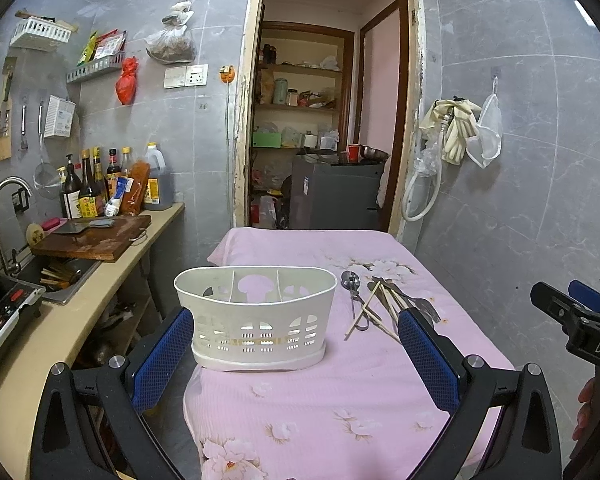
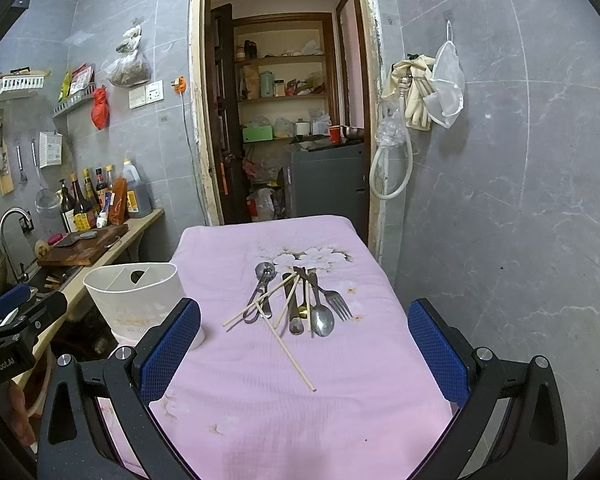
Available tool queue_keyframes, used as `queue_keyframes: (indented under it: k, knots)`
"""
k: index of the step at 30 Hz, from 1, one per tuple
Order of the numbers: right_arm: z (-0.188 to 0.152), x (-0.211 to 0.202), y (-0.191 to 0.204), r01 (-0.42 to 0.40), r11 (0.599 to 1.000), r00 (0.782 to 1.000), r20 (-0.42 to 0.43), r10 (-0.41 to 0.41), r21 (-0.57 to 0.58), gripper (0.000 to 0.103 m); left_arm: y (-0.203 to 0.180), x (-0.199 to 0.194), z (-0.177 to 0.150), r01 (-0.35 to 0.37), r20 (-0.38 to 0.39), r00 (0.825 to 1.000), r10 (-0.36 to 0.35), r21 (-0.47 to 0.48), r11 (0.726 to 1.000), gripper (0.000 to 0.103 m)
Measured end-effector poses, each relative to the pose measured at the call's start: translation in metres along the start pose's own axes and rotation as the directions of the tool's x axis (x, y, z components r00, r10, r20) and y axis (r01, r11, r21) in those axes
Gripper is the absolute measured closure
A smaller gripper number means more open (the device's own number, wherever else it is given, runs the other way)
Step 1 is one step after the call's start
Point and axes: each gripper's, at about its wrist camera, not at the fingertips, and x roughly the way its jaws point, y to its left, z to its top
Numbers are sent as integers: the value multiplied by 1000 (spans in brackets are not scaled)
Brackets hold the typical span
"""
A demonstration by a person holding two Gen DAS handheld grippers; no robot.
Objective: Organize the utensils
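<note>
Grey-tiled kitchen, open doorway at the far end; a table under a pink floral cloth fills the foreground, with a counter and sink along its left side.

Left gripper: jaws spread wide, holding nothing. A white slotted utensil caddy stands upright on the cloth directly ahead, between the two blue pads, nearer the left one; contact with that pad cannot be confirmed. The caddy's compartments appear empty from this angle.

Right gripper: jaws likewise wide apart, empty, hovering above the cloth. Ahead of it, roughly centred between the fingers, lies a loose pile of utensils: a perforated spoon at the left, a plain spoon and a fork at the right, a dark-handled piece among them. Wooden chopsticks cross the pile, one reaching closest to the gripper.

The caddy sits forward-left of the right gripper, apart from the pile.
</note>
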Motion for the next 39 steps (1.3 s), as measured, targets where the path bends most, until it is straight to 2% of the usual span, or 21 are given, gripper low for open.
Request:
queue_keyframes:
  k: [7, 10, 16, 23, 28, 39]
  knots:
    - [3, -7, 4, 6, 1000, 1000, 25, -6, 7, 1, 2, -3, 6, 18, 12, 1000, -18, 6, 1000, 0]
    - [11, -12, 3, 7, 1000, 999, 48, -8, 5, 1, 2, -3, 15, 49, 12, 999, -49, 15, 999, 0]
    - [37, -17, -1, 27, 999, 995, 99, -25, -17, 1, -8, 2, 34, 88, 36, 995, -89, 33, 996, 0]
    - [66, -8, -13, 25, 999, 991, 133, -21, -25, 1, -28, 22, 57, 98, 75, 992, -100, 27, 995, 0]
    - [83, 19, -30, -5, 1000, 993, 120, 8, -19, 1, -47, 49, 71, 91, 92, 991, -94, 33, 995, 0]
    - [109, 140, -85, -142, 990, 988, 55, 142, -9, 2, -100, 147, 86, 71, 39, 997, -72, 40, 997, 0]
